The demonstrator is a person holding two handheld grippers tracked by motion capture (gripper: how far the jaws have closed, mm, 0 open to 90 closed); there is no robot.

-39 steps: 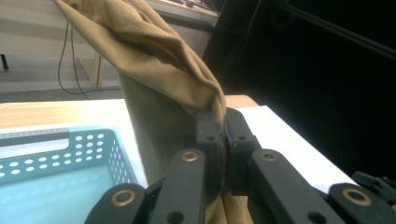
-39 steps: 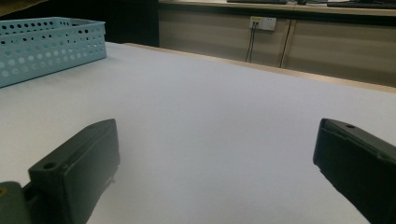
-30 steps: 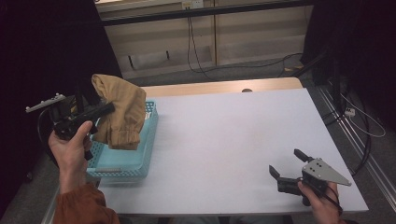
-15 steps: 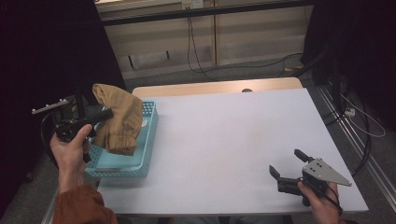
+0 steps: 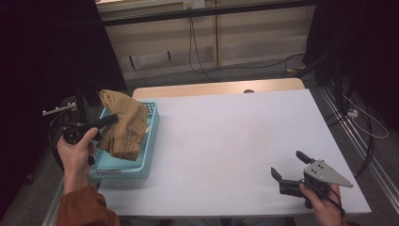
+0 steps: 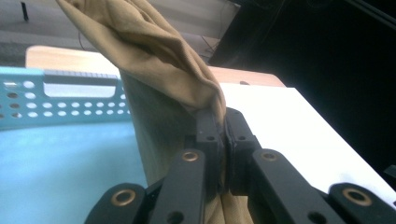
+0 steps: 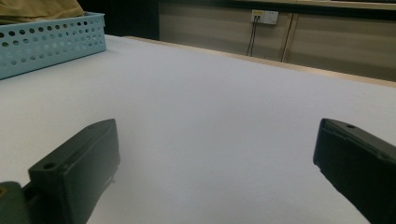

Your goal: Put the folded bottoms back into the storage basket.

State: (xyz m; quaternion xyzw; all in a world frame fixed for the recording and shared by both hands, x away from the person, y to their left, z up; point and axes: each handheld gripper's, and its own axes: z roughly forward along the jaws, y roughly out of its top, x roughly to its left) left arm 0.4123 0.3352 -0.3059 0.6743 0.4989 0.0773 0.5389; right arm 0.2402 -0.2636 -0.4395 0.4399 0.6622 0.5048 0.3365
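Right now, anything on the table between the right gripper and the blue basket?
No. In the high view the white table is bare between the right gripper and the blue basket. The right gripper view shows the same bare stretch.

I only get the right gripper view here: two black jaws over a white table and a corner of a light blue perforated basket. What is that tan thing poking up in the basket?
Observer: A crumpled tan cloth, and the left gripper is shut on a fold of it.

Operator: Is the cloth lying inside the basket?

Observer: Partly at most. In the high view it hangs from the jaws over the light blue perforated plastic basket, with its lower end down at the basket.

Operator: And where does my gripper sit on the table?

Observer: The right gripper is open, at the near right corner of the white table, far from the basket.
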